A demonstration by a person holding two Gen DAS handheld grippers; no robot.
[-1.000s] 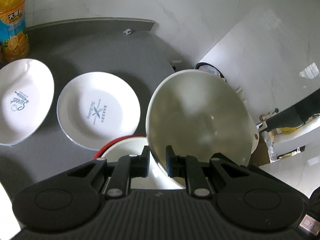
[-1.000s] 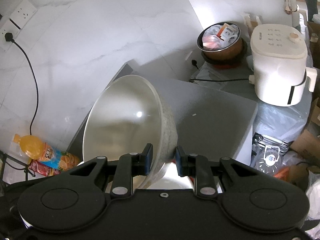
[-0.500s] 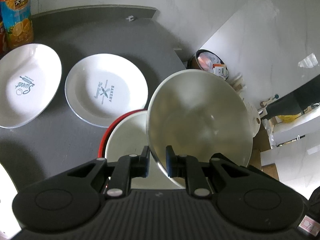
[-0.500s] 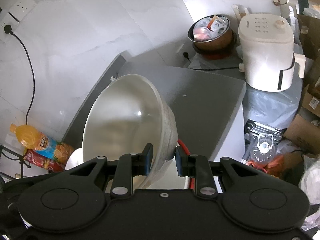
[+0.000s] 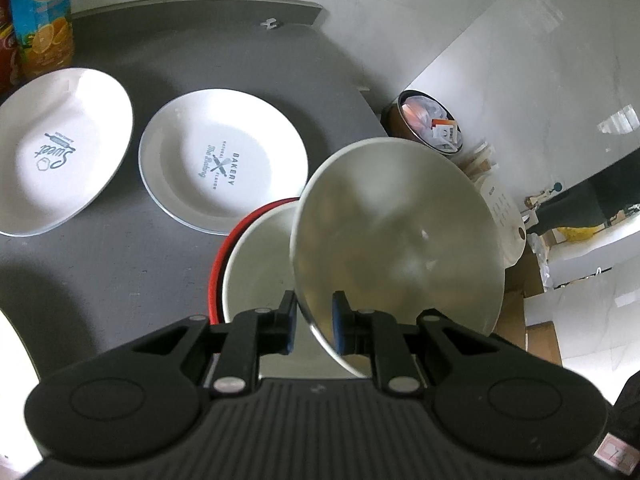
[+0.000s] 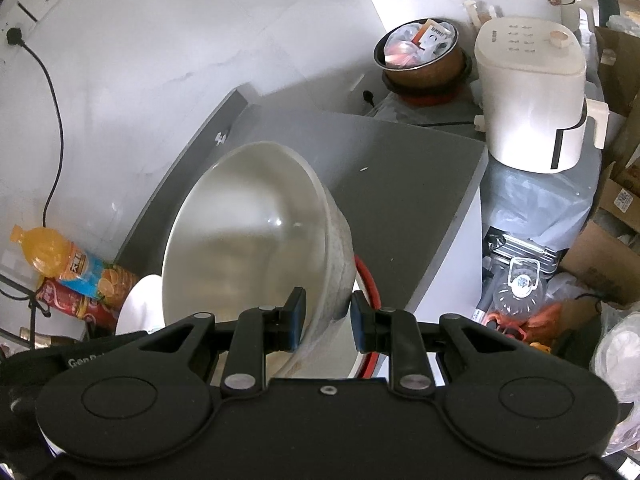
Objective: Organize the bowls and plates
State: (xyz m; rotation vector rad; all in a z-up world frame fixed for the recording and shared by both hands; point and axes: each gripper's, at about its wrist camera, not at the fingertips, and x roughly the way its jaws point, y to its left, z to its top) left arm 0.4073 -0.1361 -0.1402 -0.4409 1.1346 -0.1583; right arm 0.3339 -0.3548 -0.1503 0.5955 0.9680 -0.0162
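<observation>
The bowl point(image 5: 396, 248) is a deep, smooth, pale vessel with a glossy interior and a thin rim, carried tilted on edge above the dark grey counter point(image 5: 120, 280). The left gripper point(image 5: 313, 326) is clamped on the near rim, one blue-padded finger inside the wall and one outside; the right gripper point(image 6: 326, 320) pinches the same bowl's wall from the opposite side in the same manner, although the outer pad shows a slight gap, so full contact there cannot be confirmed. The two-point hold presumably steadies a wide, slippery, glazed form that one narrow pinch could let rotate. Directly beneath the bowl sits a second white bowl point(image 5: 260, 268), which rests in or on a red-rimmed dish point(image 5: 218, 268); the carried bowl appears positioned for nesting into that stack, and it has not yet been seated. Just beyond lies a shallow round white plate printed "BAKERY" point(image 5: 222, 160), and beside it, near but apart, a similar plate printed "Sweet" point(image 5: 60, 152); both lie flat and separate, apparently awaiting stacking. At the counter's far edge stands an orange drink bottle point(image 5: 42, 20) with a glossy printed label.
</observation>
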